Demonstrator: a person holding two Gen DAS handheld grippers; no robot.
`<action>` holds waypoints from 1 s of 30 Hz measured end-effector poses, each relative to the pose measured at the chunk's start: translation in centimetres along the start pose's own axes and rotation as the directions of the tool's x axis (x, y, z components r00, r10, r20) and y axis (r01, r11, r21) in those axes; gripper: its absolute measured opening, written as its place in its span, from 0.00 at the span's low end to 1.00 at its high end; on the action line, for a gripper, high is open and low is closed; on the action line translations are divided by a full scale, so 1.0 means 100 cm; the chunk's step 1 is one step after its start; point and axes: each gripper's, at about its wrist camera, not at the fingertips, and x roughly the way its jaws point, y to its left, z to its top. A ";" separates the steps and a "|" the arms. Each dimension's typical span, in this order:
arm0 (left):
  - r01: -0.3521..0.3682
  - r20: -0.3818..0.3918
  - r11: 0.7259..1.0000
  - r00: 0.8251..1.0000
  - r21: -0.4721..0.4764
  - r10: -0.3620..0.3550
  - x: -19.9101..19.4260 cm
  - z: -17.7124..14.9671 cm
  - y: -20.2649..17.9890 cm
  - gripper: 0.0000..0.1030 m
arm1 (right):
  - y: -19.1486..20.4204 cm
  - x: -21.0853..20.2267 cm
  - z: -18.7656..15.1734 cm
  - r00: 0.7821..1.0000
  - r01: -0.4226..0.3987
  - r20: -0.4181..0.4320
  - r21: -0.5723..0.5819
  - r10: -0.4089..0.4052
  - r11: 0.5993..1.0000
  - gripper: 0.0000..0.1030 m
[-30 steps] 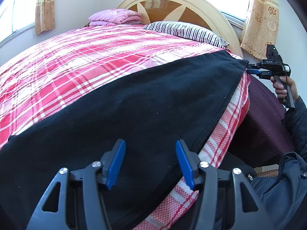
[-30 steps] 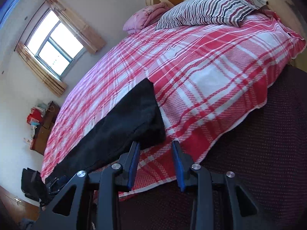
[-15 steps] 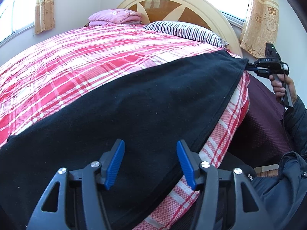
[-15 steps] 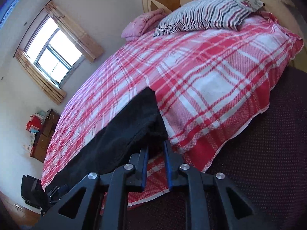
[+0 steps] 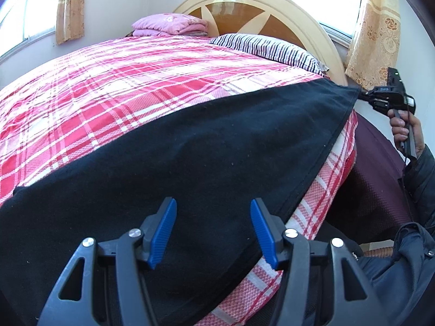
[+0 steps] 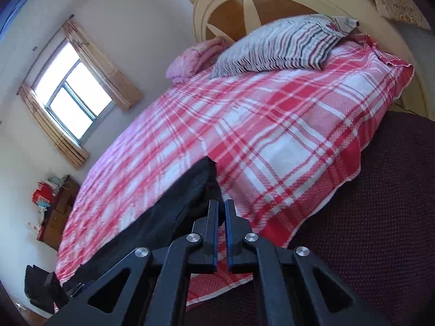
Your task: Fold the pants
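Observation:
Black pants point(image 5: 204, 149) lie spread along the near edge of a bed with a red and white plaid sheet point(image 5: 136, 89). My left gripper point(image 5: 213, 203) hovers open over the pants' near end, blue pads apart and nothing pressed between them. At the far end, my right gripper point(image 5: 364, 95) meets the pants' pointed corner, held by a hand point(image 5: 405, 127). In the right wrist view the right gripper point(image 6: 220, 203) has its jaws together, pinching the corner of the pants point(image 6: 174, 212), which is lifted slightly off the sheet point(image 6: 272, 135).
A striped pillow point(image 5: 266, 49) and a folded pink blanket point(image 5: 168, 24) lie by the curved headboard point(image 5: 244, 2). The dark maroon bed side point(image 6: 380, 217) drops away below the sheet. Dark jacket sleeve point(image 5: 418, 174) at right. Windows with curtains on both walls.
The right gripper's jaws closed from apart to together on the pants' corner, and it moved in closer. The left gripper stayed still and open.

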 end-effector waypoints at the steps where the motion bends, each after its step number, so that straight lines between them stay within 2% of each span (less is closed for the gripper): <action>1: -0.003 -0.001 1.000 1.000 0.007 0.003 0.000 0.000 -0.001 0.58 | -0.004 0.008 -0.001 0.999 0.003 -0.032 0.004 -0.003 1.000 0.04; 2: -0.003 -0.002 1.000 1.000 0.010 0.003 -0.001 0.000 -0.002 0.58 | -0.008 0.014 -0.003 0.998 -0.004 -0.058 0.006 0.004 1.000 0.04; 4: -0.003 0.000 1.000 1.000 0.014 0.003 -0.001 0.000 -0.003 0.58 | -0.015 0.009 -0.001 0.999 -0.006 -0.034 0.036 0.007 0.999 0.05; 5: -0.003 0.001 1.000 1.000 0.014 0.003 -0.002 -0.001 -0.002 0.58 | -0.016 0.002 0.002 1.000 0.030 -0.005 0.038 -0.030 0.999 0.09; 7: -0.005 0.006 1.000 1.000 0.010 0.005 -0.003 0.000 -0.002 0.58 | -0.009 -0.021 0.010 0.986 0.132 0.102 -0.004 -0.131 0.991 0.10; 8: -0.010 0.009 1.000 1.000 0.012 0.010 -0.003 0.001 -0.002 0.58 | -0.003 -0.032 0.014 0.978 0.149 0.152 -0.020 -0.144 0.989 0.10; 10: -0.012 0.017 1.000 1.000 0.019 0.012 -0.005 0.003 -0.004 0.58 | 0.013 -0.039 0.021 0.982 0.096 0.172 -0.060 -0.084 0.994 0.10; 12: -0.017 0.026 1.000 1.000 0.026 0.017 -0.006 0.004 -0.006 0.58 | 0.038 -0.030 0.023 0.992 0.011 0.127 -0.131 0.006 0.991 0.16; 14: -0.021 0.028 0.999 0.999 0.036 0.020 -0.007 0.005 -0.008 0.58 | 0.067 -0.011 0.019 0.996 -0.053 0.059 -0.205 0.066 0.977 0.28; 16: -0.030 0.019 0.999 0.999 0.044 0.029 -0.004 0.004 -0.009 0.58 | 0.091 0.020 0.015 0.994 -0.112 -0.039 -0.258 0.105 0.960 0.29; 20: -0.035 -0.013 0.999 0.999 0.042 0.035 0.002 0.001 -0.006 0.58 | 0.108 0.074 0.004 0.986 -0.077 -0.162 -0.289 0.030 0.954 0.29; 21: -0.036 -0.012 0.998 0.999 0.044 0.036 0.002 0.001 -0.006 0.58 | 0.105 0.085 0.004 0.984 -0.051 -0.177 -0.275 0.002 0.960 0.29; 26: -0.046 -0.003 0.997 0.999 0.061 0.046 0.000 0.001 -0.009 0.58 | 0.095 0.089 0.015 0.989 -0.012 -0.150 -0.197 -0.018 0.980 0.29; 28: -0.046 0.010 0.997 0.999 0.064 0.046 -0.002 0.001 -0.010 0.58 | 0.108 0.084 0.012 0.992 -0.004 -0.126 -0.244 -0.028 0.970 0.29; 30: -0.045 0.027 0.997 0.999 0.067 0.043 -0.005 0.003 -0.011 0.58 | 0.124 0.076 0.005 0.992 -0.046 -0.127 -0.292 0.009 0.955 0.29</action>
